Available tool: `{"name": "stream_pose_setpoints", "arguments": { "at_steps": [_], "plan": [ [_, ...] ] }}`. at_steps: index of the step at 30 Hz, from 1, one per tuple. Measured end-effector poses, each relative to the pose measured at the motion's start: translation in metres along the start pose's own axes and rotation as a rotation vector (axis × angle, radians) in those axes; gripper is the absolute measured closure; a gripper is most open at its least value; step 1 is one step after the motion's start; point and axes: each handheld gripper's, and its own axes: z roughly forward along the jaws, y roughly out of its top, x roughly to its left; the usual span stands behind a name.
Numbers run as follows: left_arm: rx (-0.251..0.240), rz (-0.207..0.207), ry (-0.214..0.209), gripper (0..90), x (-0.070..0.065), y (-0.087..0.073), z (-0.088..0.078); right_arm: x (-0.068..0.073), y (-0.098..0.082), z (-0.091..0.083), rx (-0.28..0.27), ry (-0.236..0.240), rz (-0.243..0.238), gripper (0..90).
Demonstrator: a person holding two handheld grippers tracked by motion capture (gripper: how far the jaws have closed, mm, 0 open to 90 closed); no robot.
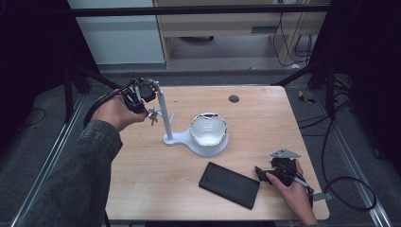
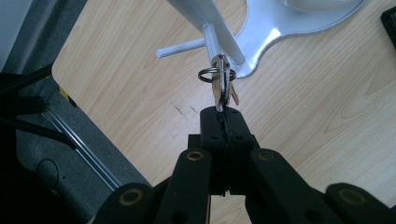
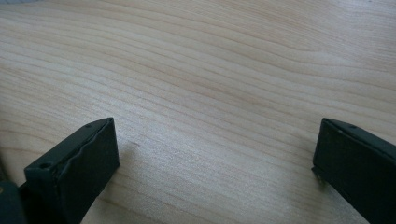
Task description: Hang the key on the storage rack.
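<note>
A white stand (image 1: 163, 113) with an upright pole and short pegs rises from a round base that holds a white bowl (image 1: 208, 128). My left gripper (image 1: 147, 112) is shut on a bunch of keys (image 2: 222, 84), whose ring (image 2: 208, 74) hangs at one peg (image 2: 212, 42) of the stand. In the left gripper view the jaws meet on the key blades just below the peg. My right gripper (image 1: 261, 173) rests low at the front right of the table, its jaws wide open over bare wood (image 3: 210, 93) with nothing between them.
A flat black case (image 1: 229, 184) lies at the front of the wooden table (image 1: 265, 118), just left of my right gripper. A small dark round inset (image 1: 233, 99) sits near the far edge. Metal rails and cables run along the floor on both sides.
</note>
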Motion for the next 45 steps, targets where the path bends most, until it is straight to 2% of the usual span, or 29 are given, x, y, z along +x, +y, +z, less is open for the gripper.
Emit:
{"name": "stream_pose_setpoints", "arguments": {
  "at_steps": [10,18,21,25,29,36,40,45],
  "plan": [
    [0.011,-0.008,0.007,88.8,0.002,0.0,0.001,0.0,0.0,0.0,0.002,0.001,-0.007,0.5],
    [-0.012,-0.018,0.018,88.8,0.002,0.002,-0.001,0.0,0.0,0.0,0.004,0.004,-0.009,0.5],
    [0.001,-0.006,0.021,88.8,0.0,0.004,0.001,0.001,0.0,0.0,0.003,0.006,-0.01,0.5],
    [-0.01,-0.009,0.032,88.6,0.0,0.007,0.003,0.001,0.0,0.0,0.003,0.008,-0.011,0.4],
    [-0.069,-0.022,0.051,81.6,0.001,0.004,-0.002,0.001,0.0,0.0,0.001,0.012,-0.012,0.4],
    [-0.18,-0.053,0.04,79.8,-0.004,-0.017,-0.009,0.001,0.0,-0.001,0.002,0.012,-0.012,0.5],
    [-0.25,-0.061,0.019,79.9,-0.014,-0.032,-0.01,0.001,0.0,-0.001,0.002,0.013,-0.012,0.4],
    [-0.33,-0.059,-0.012,82.1,-0.033,-0.051,-0.005,0.001,0.0,-0.001,0.004,0.012,-0.012,0.4]
  ]
}}
